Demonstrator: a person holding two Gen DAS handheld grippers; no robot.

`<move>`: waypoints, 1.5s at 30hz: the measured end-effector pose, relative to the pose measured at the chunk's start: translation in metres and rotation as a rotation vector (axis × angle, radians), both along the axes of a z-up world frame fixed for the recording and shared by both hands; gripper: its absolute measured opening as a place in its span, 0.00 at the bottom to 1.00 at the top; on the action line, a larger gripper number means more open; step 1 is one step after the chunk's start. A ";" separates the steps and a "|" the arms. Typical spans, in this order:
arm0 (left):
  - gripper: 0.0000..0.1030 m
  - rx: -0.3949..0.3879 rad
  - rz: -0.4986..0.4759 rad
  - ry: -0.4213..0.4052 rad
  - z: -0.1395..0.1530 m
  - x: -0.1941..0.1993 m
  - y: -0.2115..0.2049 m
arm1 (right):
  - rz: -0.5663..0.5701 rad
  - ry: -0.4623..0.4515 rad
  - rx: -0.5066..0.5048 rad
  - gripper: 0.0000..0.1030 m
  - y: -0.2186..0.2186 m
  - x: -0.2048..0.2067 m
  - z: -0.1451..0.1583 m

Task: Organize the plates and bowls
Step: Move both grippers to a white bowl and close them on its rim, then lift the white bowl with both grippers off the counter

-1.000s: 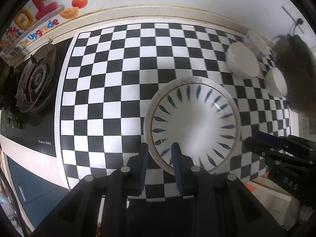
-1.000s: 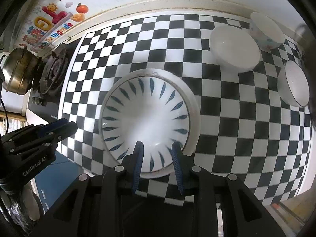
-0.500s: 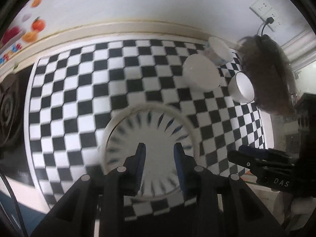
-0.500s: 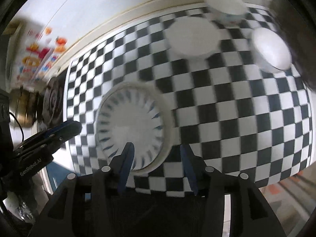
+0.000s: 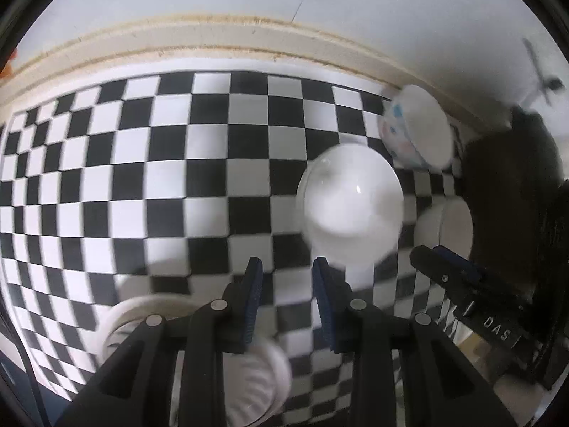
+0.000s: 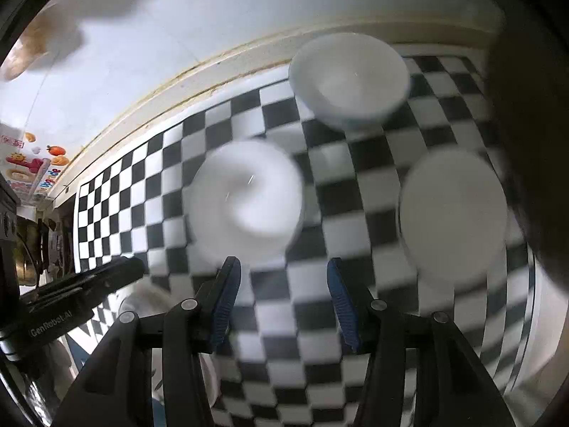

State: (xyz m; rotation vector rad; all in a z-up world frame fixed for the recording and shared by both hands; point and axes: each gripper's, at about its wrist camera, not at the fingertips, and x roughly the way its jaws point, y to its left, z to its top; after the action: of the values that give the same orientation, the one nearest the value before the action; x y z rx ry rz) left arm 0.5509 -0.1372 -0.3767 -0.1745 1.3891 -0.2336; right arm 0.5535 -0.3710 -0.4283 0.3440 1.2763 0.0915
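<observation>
Right gripper (image 6: 282, 299) hovers level over the checkered counter (image 6: 355, 185), jaws wide, empty. Left gripper (image 5: 286, 297) hovers narrower, empty, nearing the white bowl (image 5: 350, 210). Only its view shows the plate (image 5: 256, 377) below

Desk (image 5: 177, 185) covered with a black-and-white checkered surface, bounded at the far side by a pale raised edge. Just ahead of the left gripper (image 5: 286, 299), slightly to its right, lies a white plate (image 5: 350, 210). Beyond it, farther right, stands a patterned bowl (image 5: 416, 138); a plain white bowl (image 5: 448, 224) sits to the right, beside the right gripper (image 5: 448, 267). A ribbed-pattern plate (image 5: 256, 373) lies beneath the left gripper, partly hidden and blurred.
</observation>
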 end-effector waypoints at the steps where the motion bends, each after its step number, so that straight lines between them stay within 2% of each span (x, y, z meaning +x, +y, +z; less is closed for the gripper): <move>1: 0.26 -0.008 0.023 0.016 -0.007 0.008 -0.003 | 0.008 0.009 -0.001 0.52 -0.003 0.010 -0.005; 5: 0.26 -0.004 0.072 0.077 -0.031 0.033 -0.016 | 0.064 0.056 0.022 0.51 -0.011 0.045 -0.029; 8: 0.26 0.002 0.078 0.115 -0.047 0.043 -0.025 | 0.110 0.090 0.030 0.47 -0.011 0.061 -0.045; 11: 0.25 0.020 0.066 0.125 -0.056 0.047 -0.033 | 0.138 0.118 0.047 0.36 -0.009 0.066 -0.057; 13: 0.19 0.031 0.060 0.121 -0.060 0.049 -0.038 | 0.151 0.133 0.062 0.23 -0.009 0.068 -0.063; 16: 0.18 0.051 0.062 0.108 -0.060 0.050 -0.042 | 0.167 0.138 0.064 0.12 -0.008 0.071 -0.069; 24: 0.18 0.057 0.059 0.077 -0.047 0.043 -0.044 | 0.172 0.142 0.060 0.11 -0.007 0.068 -0.069; 32: 0.18 0.064 0.006 0.034 -0.022 0.014 -0.055 | 0.186 0.096 0.047 0.11 -0.009 0.048 -0.044; 38: 0.18 0.061 -0.025 -0.013 0.004 -0.016 -0.062 | 0.187 0.056 0.053 0.11 -0.015 0.018 -0.020; 45: 0.18 0.040 -0.059 -0.047 0.022 -0.057 -0.072 | 0.183 0.021 0.058 0.11 -0.026 -0.027 0.003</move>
State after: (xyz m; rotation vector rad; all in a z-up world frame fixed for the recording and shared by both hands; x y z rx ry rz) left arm 0.4943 -0.2091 -0.3544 -0.0947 1.3528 -0.2574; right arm 0.5265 -0.3967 -0.4250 0.2777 1.3264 0.2815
